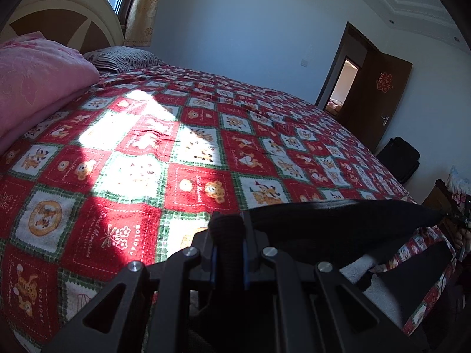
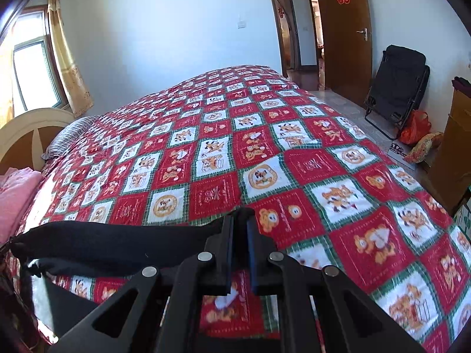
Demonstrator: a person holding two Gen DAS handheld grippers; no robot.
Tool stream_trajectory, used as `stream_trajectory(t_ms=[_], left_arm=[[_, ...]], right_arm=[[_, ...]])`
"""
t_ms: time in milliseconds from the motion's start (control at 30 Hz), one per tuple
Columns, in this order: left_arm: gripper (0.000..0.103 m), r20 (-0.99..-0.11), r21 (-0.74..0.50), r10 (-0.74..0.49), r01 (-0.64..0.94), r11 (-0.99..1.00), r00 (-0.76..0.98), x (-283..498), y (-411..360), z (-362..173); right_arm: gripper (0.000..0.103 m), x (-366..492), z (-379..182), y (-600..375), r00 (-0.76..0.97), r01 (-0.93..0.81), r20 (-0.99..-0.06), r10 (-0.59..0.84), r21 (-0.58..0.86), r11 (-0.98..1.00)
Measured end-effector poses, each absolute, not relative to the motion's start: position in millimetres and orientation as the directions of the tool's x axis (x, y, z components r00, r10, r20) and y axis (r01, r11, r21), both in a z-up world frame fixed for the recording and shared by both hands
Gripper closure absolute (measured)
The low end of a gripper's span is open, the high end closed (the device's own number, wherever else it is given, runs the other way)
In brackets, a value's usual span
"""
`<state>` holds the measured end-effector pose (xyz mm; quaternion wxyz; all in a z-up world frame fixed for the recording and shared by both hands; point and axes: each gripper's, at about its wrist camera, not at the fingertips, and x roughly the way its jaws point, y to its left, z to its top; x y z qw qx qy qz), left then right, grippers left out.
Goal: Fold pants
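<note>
Sunlight from the curtained window (image 2: 32, 67) falls across the bed (image 1: 164, 158) with its red checked cover, pale walls (image 1: 244, 26) around, a brown door (image 2: 341, 29) open, a folded black chair (image 2: 397, 82) beside it.

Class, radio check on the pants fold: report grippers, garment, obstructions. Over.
Left gripper and right gripper both shut on black pants. Pants stretched between them above the red patchwork bedspread. Pink blanket lies aside; nothing in the way.

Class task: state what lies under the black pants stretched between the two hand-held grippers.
Under the black pants lies the red, white and green cartoon-patchwork bedspread, visible beyond and below the lifted edge. The fabric hides the strip of bedspread directly behind it, and the pants' lower part hangs out of sight.
</note>
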<state>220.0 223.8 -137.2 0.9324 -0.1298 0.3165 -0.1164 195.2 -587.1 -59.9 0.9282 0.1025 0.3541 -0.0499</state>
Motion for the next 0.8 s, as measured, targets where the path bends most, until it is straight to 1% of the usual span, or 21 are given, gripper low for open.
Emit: stream_trajectory(t_ms=[300, 467, 667, 700, 800], left_arm=[[0.09, -0.534, -0.336, -0.32, 0.15, 0.93, 0.783, 172.9, 230.0, -150.6], [0.09, -0.532, -0.353, -0.332, 0.152, 0.923, 0.779, 153.4, 231.0, -163.4], [0.09, -0.515, -0.361, -0.336, 0.156, 0.919, 0.789, 129.3, 231.0, -172.7], [0.09, -0.519, -0.355, -0.334, 0.157, 0.922, 0.787, 126.6, 229.7, -175.0], [0.09, -0.523, -0.355, -0.33, 0.151, 0.922, 0.786, 117.0, 229.0, -183.8]], right_arm=[[0.095, 132.1, -69.5, -596.0, 0.762, 0.169, -0.648, 0.0, 0.2, 0.965], [0.095, 97.6, -78.3, -602.9, 0.76, 0.185, -0.65, 0.006, 0.225, 0.957], [0.096, 69.6, -93.7, -610.8, 0.744, 0.213, -0.668, -0.014, 0.217, 0.953], [0.101, 67.0, -98.4, -611.4, 0.735, 0.222, -0.677, -0.021, 0.211, 0.952], [0.102, 60.5, -108.2, -616.3, 0.724, 0.245, -0.689, -0.03, 0.217, 0.945]])
